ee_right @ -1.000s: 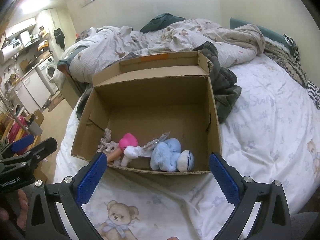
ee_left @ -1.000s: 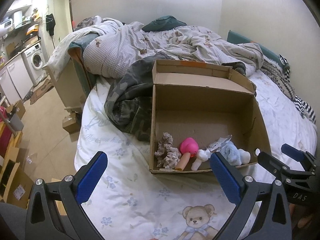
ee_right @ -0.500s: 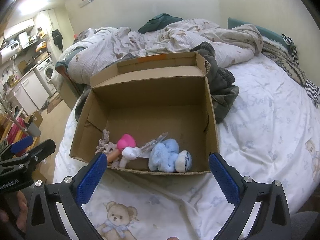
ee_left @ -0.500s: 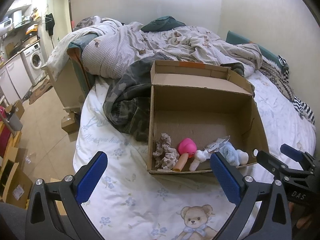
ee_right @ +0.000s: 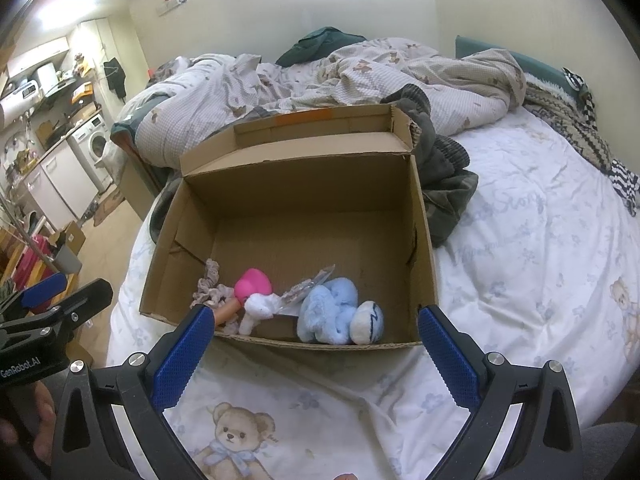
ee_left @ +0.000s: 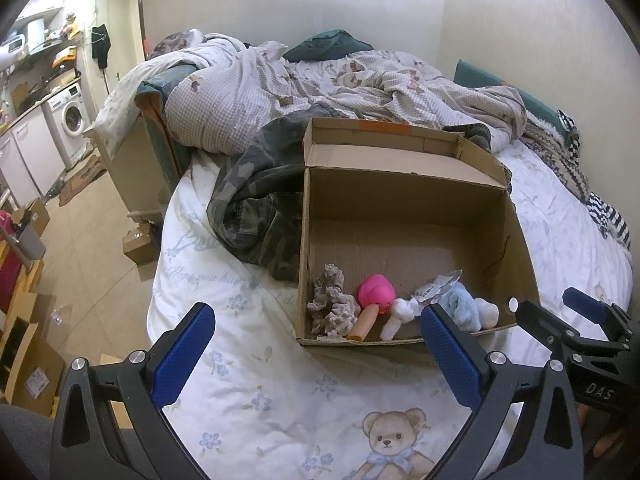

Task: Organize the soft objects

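While both tongs gape empty, left tongs [ee_right: 52,300] read "GenRobot.AI", right tongs [ee_left: 560,316] "DAS".

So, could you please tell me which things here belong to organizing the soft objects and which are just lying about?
Job:
cardboard box
beige scrunchie
pink toy
small white plush
blue plush

Lying about:
camouflage jacket
rumpled duvet
washing machine
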The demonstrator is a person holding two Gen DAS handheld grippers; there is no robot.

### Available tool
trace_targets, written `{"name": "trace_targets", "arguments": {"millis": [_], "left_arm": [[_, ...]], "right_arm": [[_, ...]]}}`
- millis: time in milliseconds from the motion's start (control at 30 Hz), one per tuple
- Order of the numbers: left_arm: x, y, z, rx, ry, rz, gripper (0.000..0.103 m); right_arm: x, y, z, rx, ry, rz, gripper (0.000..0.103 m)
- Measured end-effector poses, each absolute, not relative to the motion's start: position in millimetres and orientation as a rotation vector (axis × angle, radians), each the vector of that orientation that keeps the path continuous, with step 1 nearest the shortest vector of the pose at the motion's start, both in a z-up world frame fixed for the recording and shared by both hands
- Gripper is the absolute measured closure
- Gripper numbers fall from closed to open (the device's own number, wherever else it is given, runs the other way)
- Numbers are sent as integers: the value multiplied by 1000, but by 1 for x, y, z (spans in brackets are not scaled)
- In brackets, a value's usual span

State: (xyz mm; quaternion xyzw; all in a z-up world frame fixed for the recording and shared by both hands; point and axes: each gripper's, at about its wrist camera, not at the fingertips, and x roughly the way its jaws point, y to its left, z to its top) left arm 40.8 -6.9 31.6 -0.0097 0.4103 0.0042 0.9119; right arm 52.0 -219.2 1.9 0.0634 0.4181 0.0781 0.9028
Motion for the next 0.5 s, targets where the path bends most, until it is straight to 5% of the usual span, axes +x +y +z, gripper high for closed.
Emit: {"name": "trace_targets", "arguments": {"millis": [500], "left_arm": [[42,-9,27,-31,862,0,1]], "right_arm": [[52,-219,2,131,869,165,0]]}}
